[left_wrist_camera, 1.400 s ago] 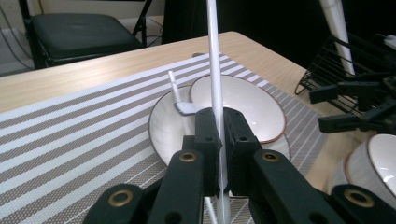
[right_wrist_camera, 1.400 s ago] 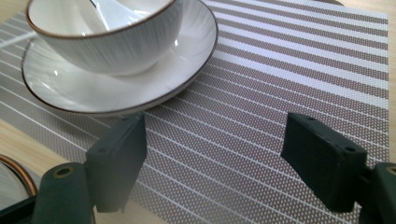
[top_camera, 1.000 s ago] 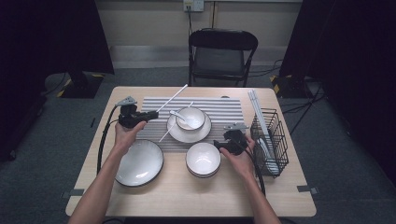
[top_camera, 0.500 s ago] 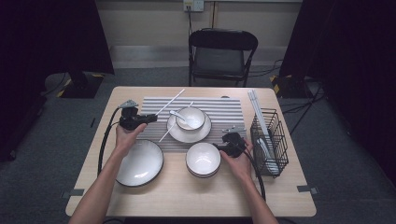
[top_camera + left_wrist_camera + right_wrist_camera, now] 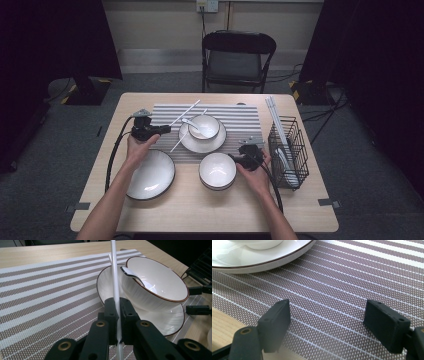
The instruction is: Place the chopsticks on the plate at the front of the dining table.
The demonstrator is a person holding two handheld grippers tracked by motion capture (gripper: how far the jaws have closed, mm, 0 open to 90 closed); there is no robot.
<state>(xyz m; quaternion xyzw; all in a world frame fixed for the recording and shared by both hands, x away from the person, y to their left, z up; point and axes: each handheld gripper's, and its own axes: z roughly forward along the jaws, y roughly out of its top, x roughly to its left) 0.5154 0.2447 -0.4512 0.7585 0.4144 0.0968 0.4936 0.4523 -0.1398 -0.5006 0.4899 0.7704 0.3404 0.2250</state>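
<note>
Firmly, left gripper fingers clamp a white chopstick; right gripper fingers gape empty.

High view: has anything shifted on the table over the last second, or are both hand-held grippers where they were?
Nothing visibly changed. The left hand-held gripper stays clamped on the long white plastic chopstick beside the white dark-rimmed bowl on its saucer. The right hand-held gripper stays open above the striped woven placemat, holding nothing.
</note>
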